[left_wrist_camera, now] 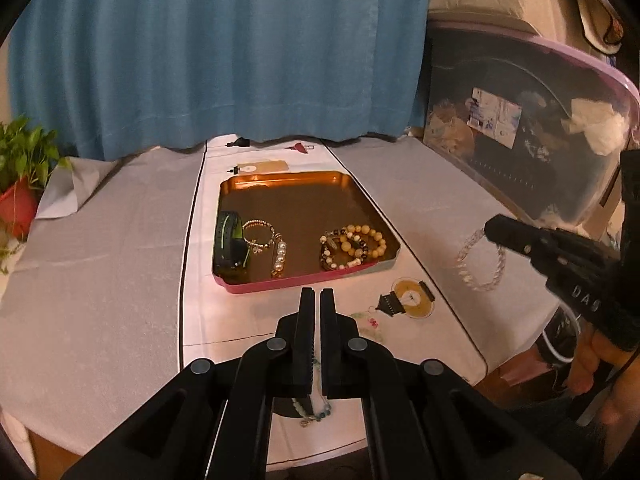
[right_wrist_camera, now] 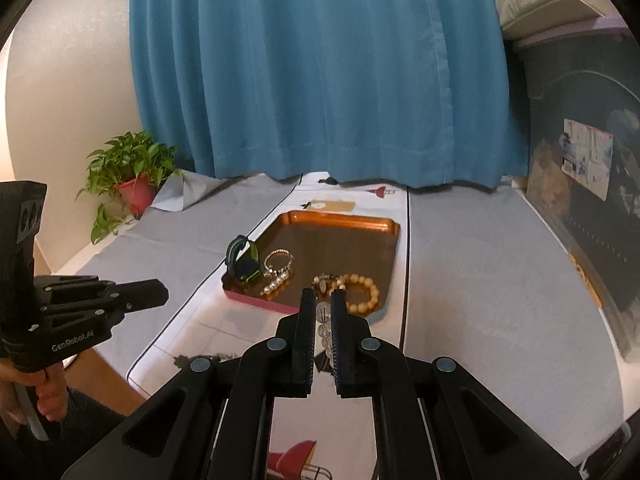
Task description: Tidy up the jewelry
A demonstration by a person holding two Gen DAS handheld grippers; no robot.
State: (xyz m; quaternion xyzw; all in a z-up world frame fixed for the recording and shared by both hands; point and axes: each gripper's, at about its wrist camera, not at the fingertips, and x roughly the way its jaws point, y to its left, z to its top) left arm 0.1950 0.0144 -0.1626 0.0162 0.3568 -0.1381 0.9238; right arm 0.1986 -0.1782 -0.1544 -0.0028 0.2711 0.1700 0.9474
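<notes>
Right gripper [right_wrist_camera: 322, 312]: jaws nearly together, pinching a clear bead bracelet [right_wrist_camera: 323, 322] between the fingers; the loop hangs free below the tips in the left view [left_wrist_camera: 480, 260], above the cloth and just short of the tray's near right corner.

Left gripper [left_wrist_camera: 316, 300]: fingers pressed almost shut, nothing visibly held at the tips; hovers near the tray's front edge. A thin green-bead necklace [left_wrist_camera: 316, 412] lies on the cloth beneath it, partly hidden.

Tray [right_wrist_camera: 360, 222]: copper-lined, pink-walled. Holds a watch [left_wrist_camera: 230, 246] at the left, a gold bangle [left_wrist_camera: 258, 232] and pearl strand [left_wrist_camera: 280, 258] beside it, and amber and mixed bead bracelets [left_wrist_camera: 354, 248] at the near right.

Risks, as judged:
- The grip is on only a bead or two; smooth round beads may slip, dropping the bracelet short of the tray.
- The swinging loop may catch the tray wall or land across the amber bracelets and tangle.
- A knock to the light tray could slide it on the cloth.
- The necklace, near the table edge, could be dragged off by the left gripper.

Surface: table under a grey cloth [right_wrist_camera: 480, 280] with a white printed runner [left_wrist_camera: 240, 320].

Room: blue curtain [right_wrist_camera: 320, 80] behind, potted plant [right_wrist_camera: 132, 176] far left, dark storage bin [left_wrist_camera: 520, 140] with pink lid at right.
</notes>
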